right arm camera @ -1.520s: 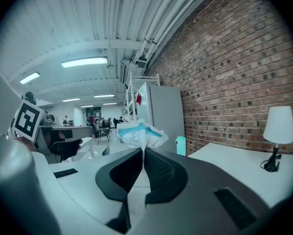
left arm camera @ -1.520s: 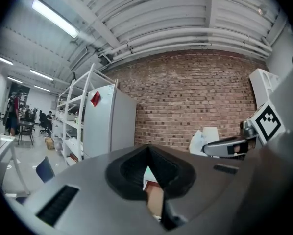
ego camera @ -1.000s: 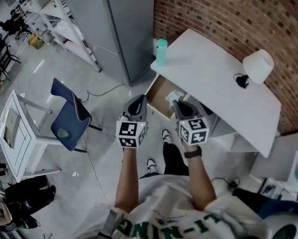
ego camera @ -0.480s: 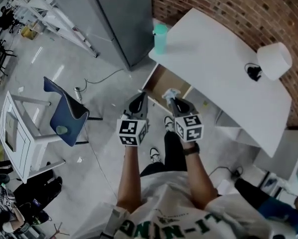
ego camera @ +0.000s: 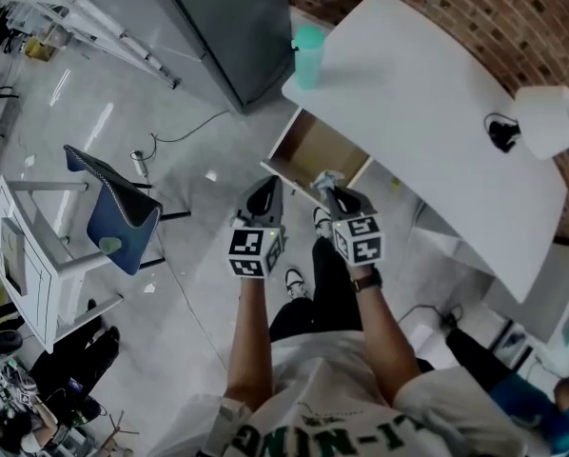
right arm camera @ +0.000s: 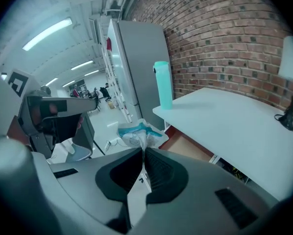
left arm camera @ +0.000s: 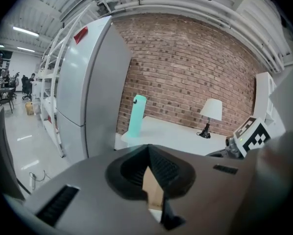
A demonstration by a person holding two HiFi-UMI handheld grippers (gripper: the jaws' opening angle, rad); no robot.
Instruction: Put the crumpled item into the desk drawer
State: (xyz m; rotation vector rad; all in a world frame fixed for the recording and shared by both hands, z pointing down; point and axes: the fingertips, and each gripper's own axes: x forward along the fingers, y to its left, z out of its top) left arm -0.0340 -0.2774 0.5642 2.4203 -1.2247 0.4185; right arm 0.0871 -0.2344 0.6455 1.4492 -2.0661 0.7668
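Observation:
The crumpled item (right arm camera: 136,132), a white and teal wad, sticks out of my right gripper (right arm camera: 142,151), whose jaws are shut on it. In the head view that gripper (ego camera: 327,190) holds the crumpled item (ego camera: 323,178) at the near edge of the open desk drawer (ego camera: 313,150), a brown box pulled out from under the white desk (ego camera: 427,112). The drawer (right arm camera: 188,147) lies just beyond the wad in the right gripper view. My left gripper (ego camera: 264,188) hangs beside it to the left, over the floor. Its jaws (left arm camera: 149,151) meet at the tip with nothing in them.
A teal bottle (ego camera: 308,43) stands on the desk's left corner and a white lamp (ego camera: 548,122) at its right end. A grey cabinet (ego camera: 237,27) stands left of the desk. A blue chair (ego camera: 113,219) and a white frame table (ego camera: 28,255) are on the floor at left.
The desk and drawer have shifted up and to the right in the head view. Both grippers stay side by side, and the right one keeps hold of the crumpled item.

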